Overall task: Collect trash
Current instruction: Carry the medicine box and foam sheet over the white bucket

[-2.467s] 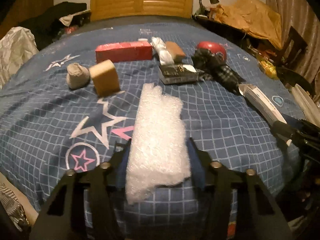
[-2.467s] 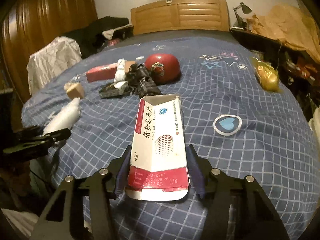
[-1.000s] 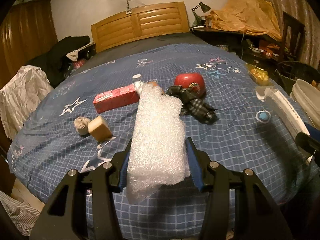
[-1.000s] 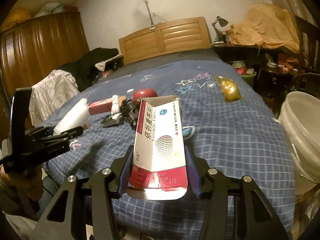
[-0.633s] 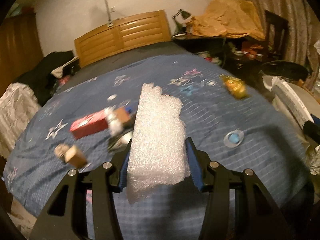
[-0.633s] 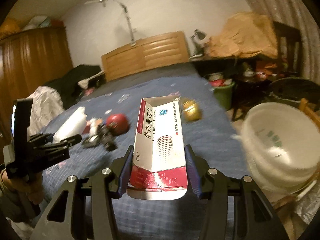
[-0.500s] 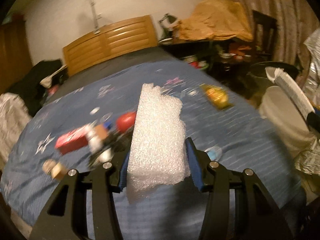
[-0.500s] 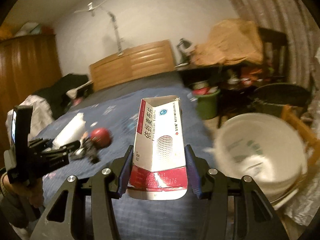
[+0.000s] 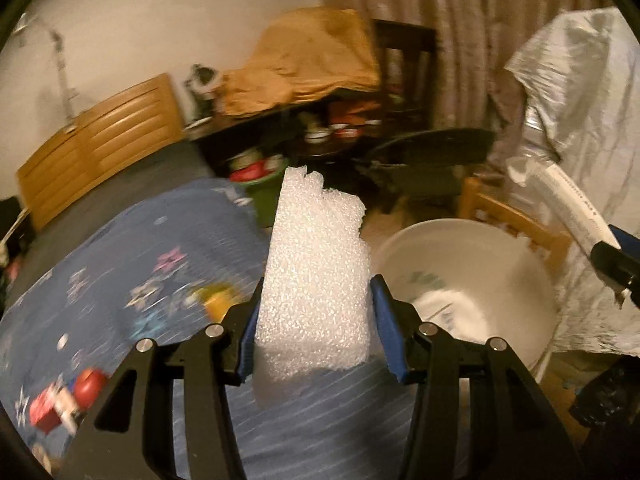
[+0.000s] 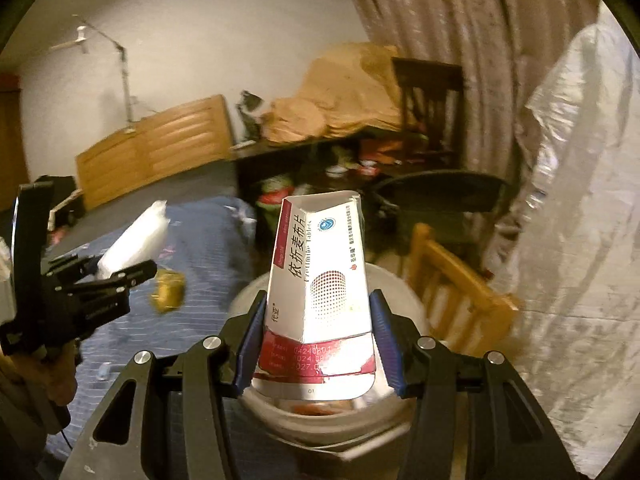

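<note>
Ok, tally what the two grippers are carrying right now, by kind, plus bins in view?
Foam packing pieces: 1, the white foam sheet in the left gripper
Cardboard boxes: 1, the medicine box in the right gripper
Bins: 1, the white bucket
Total: 3

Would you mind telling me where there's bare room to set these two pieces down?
The round white plastic bucket beside the bed gapes open, bordered by the wooden chair and crinkled silver sheet. Bare blue quilt lies between the yellow packet and grey mattress end. The quilt's near-left corner around the red box is crowded.
</note>
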